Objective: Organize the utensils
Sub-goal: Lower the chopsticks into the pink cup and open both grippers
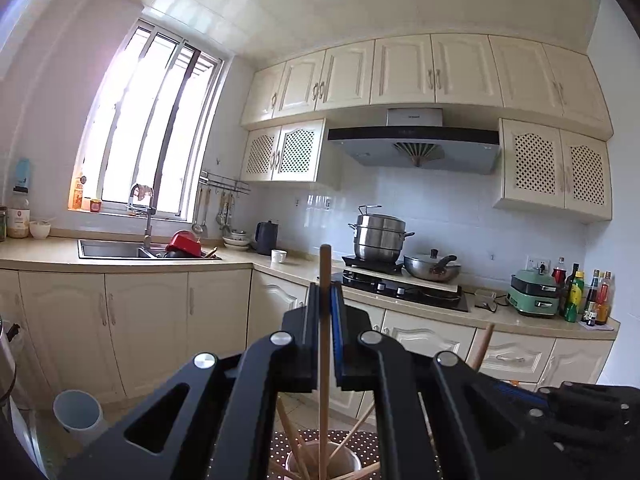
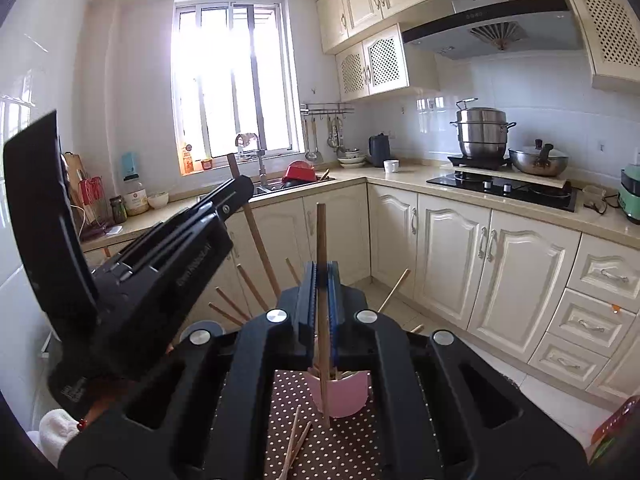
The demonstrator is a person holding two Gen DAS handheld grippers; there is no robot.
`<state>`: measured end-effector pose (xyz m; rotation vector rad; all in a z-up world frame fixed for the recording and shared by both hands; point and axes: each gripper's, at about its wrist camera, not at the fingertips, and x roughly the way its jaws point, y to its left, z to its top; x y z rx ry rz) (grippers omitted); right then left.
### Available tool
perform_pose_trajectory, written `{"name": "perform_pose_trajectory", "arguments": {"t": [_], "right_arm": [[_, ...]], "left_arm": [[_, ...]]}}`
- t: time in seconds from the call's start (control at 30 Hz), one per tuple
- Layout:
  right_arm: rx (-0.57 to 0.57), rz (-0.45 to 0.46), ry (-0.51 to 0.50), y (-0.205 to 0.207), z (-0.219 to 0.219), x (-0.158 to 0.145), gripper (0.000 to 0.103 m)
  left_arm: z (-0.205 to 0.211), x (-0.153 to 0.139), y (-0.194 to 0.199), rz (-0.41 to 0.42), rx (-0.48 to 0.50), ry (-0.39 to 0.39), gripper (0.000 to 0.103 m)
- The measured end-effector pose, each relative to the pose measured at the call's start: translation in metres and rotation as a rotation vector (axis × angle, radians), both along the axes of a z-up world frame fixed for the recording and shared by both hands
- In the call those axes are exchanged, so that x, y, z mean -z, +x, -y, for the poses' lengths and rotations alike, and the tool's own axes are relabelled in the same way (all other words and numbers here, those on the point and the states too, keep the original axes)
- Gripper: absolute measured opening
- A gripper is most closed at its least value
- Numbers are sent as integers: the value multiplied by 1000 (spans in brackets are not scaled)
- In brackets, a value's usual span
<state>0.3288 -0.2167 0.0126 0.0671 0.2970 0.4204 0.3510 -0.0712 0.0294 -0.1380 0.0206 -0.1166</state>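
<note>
Left gripper [image 1: 325, 300]: jaws closed on a single wooden chopstick [image 1: 325, 320], which stands upright between the pads, its top end well above the fingertips and its lower end reaching down toward the holder below.
Right gripper [image 2: 322, 292]: jaws clamped on another wooden chopstick [image 2: 322, 240], also upright, its lower tip hanging just in front of the pink cup [image 2: 344, 396].
Pink cup: stands on the brown polka-dot mat [image 2: 352, 440], directly under the right gripper; several chopsticks fan out of it at angles.
Loose chopsticks [image 2: 298, 436]: two or three lie flat on the mat in front of the cup.
White cup [image 1: 80, 414]: stands to the lower left of the left gripper, well apart from the pink cup.
Gripper positions: seen from the right wrist, the left gripper sits to the left, raised and near.
Background: kitchen counter with sink [image 1: 112, 249], stove [image 2: 504, 190] and steel steamer pot [image 1: 378, 240].
</note>
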Motion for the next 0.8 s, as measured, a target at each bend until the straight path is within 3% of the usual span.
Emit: {"name": "perform_pose_trajectory", "arguments": {"t": [0.33, 0.53, 0.63, 0.8], "right_arm": [[20, 15, 6, 5, 4, -2, 5], [16, 25, 12, 4, 1, -5, 5], [11, 34, 15, 4, -2, -9, 5], [2, 47, 26, 6, -8, -13, 5]], "left_arm": [[0, 25, 12, -38, 0, 18, 6], [-7, 38, 16, -97, 51, 6, 8], [-15, 41, 13, -119, 53, -10, 32], [-22, 41, 8, -146, 42, 7, 33]]}}
